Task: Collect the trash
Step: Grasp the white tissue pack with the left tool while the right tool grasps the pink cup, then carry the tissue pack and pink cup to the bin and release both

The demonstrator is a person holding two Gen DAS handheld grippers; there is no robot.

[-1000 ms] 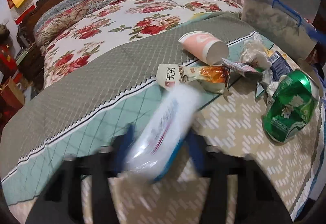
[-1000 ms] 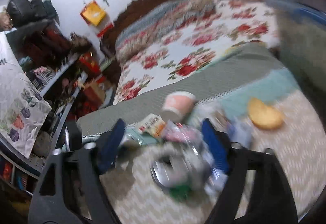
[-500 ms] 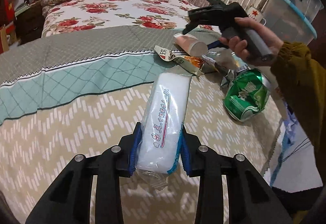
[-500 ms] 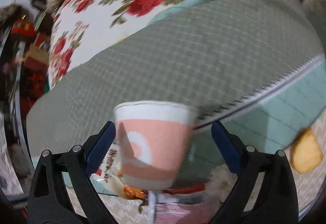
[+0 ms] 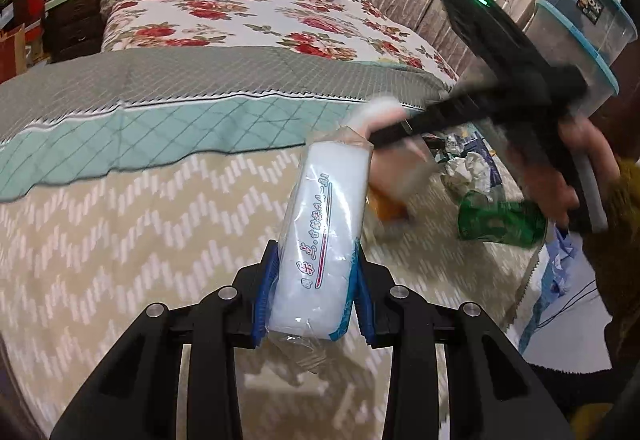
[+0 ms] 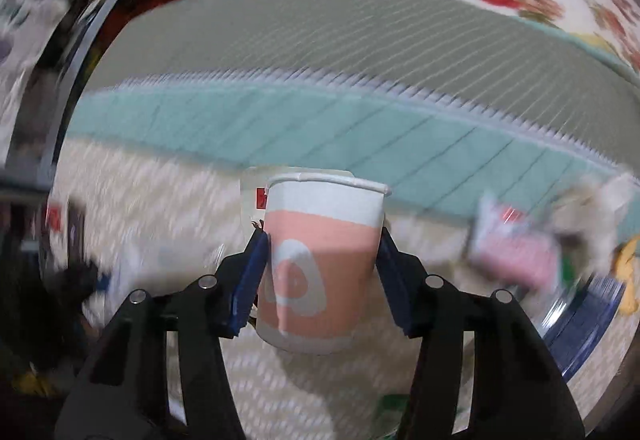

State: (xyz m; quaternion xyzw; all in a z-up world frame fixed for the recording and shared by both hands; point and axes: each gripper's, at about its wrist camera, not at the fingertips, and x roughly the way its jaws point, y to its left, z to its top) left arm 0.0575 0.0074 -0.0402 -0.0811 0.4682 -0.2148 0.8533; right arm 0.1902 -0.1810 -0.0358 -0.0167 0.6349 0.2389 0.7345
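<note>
step in hand: pickup. left gripper pinches a packet above the bed. right gripper is closing around the cup, pads touching. next: lift the cup clear.

Both grippers are black plastic. The left gripper and the right gripper each carry blue ribbed pads on angular linkage arms, with silver screw heads at the pivots. At 2 o'clock in the left view, the right tool's body shows a green light and a grey handle. The sleeve at 3 o'clock is mustard knit.
</note>
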